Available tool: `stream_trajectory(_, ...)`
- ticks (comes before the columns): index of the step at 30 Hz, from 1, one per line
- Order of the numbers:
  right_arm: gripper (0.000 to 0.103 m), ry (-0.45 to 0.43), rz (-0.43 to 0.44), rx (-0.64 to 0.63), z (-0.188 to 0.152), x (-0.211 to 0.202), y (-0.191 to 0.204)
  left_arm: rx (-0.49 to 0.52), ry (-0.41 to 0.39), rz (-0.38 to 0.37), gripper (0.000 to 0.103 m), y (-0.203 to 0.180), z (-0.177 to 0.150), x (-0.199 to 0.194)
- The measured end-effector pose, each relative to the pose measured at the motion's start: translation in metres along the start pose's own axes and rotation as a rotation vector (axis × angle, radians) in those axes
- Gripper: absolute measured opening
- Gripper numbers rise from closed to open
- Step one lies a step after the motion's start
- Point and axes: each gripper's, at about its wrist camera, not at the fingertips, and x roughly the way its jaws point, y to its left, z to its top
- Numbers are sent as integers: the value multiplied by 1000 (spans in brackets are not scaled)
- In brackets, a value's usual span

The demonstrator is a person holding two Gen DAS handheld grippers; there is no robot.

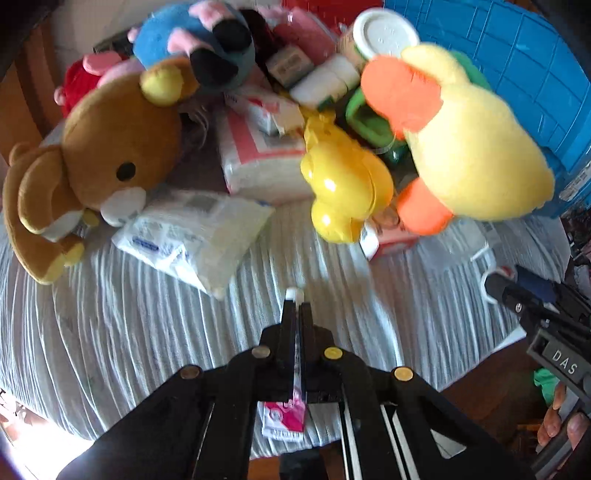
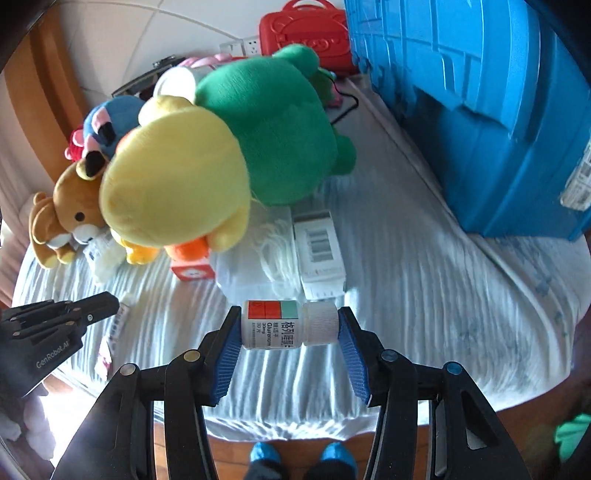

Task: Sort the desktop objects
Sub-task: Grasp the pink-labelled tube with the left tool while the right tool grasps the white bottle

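Note:
My left gripper [image 1: 297, 306] is shut on a thin pink and white tube [image 1: 291, 406], whose white cap [image 1: 294, 294] sticks out past the fingertips. It hovers over the striped grey cloth [image 1: 147, 325]. In the right wrist view the left gripper [image 2: 110, 301] shows at the left with the tube [image 2: 114, 328] under it. My right gripper [image 2: 290, 325] is shut on a white medicine bottle [image 2: 273, 325] held sideways, cap to the right, above the cloth [image 2: 443, 314]. The right gripper [image 1: 495, 286] shows at the right edge of the left wrist view.
A pile lies at the back: brown bear plush [image 1: 110, 147], blue plush [image 1: 192, 40], yellow and green plush [image 1: 472, 147], yellow plastic toy [image 1: 343, 184], tissue packs [image 1: 192, 236], small boxes [image 2: 319, 251]. A blue plastic bin [image 2: 498, 129] stands right; a red case [image 2: 303, 33] behind.

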Motion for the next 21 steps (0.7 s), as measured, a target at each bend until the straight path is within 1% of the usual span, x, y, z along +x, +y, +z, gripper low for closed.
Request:
stream_trajectory(1,50,8,-5,2,-3,5,-2,8,13,0,11,0,-1,7)
stream_trajectory(2,50,17,-11,0,-5,10,-3,-1,25,-17,22,3,-2,13)
stream_trajectory(3,50,26,-17,-1,-7,15,-4,-22,64,-37,28,6,-4,23)
stream_trajectory(4,50,27,-14,-3,-8,17,-5,-27,41,-54,34,8,-7,23)
stream_trajectory(5,50,27,-13,-6,-9,19,-4,-24,30,-46,50,8,-10,24)
stream_trajectory(7,50,24,-23,-11,-9,22,-3,6,20,-36,57,3,-16,26)
stream_trajectory(10,51,18,-23,-3,-10,24,-3,77,0,16,61,-9,-23,31)
stream_trajectory(13,51,16,-14,3,-11,22,-6,41,5,1,60,-5,-26,33)
stream_trajectory(15,52,14,-14,12,-13,21,-9,50,13,16,60,-5,-30,33)
stream_trajectory(16,52,13,-14,18,-14,20,-10,52,14,17,59,-6,-32,32)
stream_trajectory(18,54,12,-11,28,-15,18,-11,49,5,9,36,-5,-35,30)
stream_trajectory(19,54,11,-12,29,-16,17,-12,53,7,-7,16,-5,-35,29)
stream_trajectory(20,51,10,-17,22,-17,17,-11,50,17,-19,16,-4,-33,29)
stream_trajectory(21,51,10,-26,13,-17,16,-11,45,15,-27,16,-4,-32,28)
